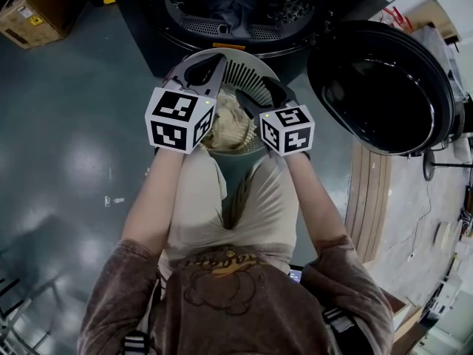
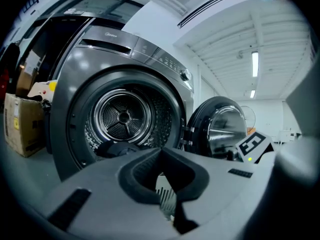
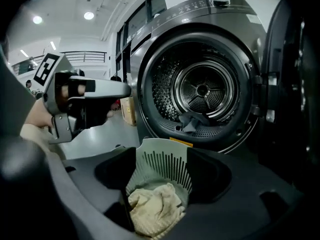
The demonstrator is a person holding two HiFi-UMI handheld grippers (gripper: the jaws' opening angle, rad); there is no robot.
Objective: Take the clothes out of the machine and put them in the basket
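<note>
Where the grey floor [image 1: 66, 139] runs off to the far left, a cardboard box [image 1: 33, 9] stands beside the machine [image 3: 150, 59]. Nearer, the left gripper [image 1: 218, 59] hangs above the left side of the basket [image 1: 247, 72], its jaw tips closed together with nothing pinched between them. The basket stands on the floor just in front of the machine's open mouth, between the person and the drum [image 3: 202, 89]. A cream cloth [image 1: 229, 128] lies crumpled inside the basket. Farther off, a dark cloth [image 3: 192, 121] lies at the near lip of the drum, with nothing blocking the opening. The right gripper [image 1: 260, 98] hovers over the basket's right side with its jaws spread wide. It holds nothing, and the cream cloth shows below the gap. At the far right the round black door [image 1: 384, 87] stands swung open, beside the basket.
</note>
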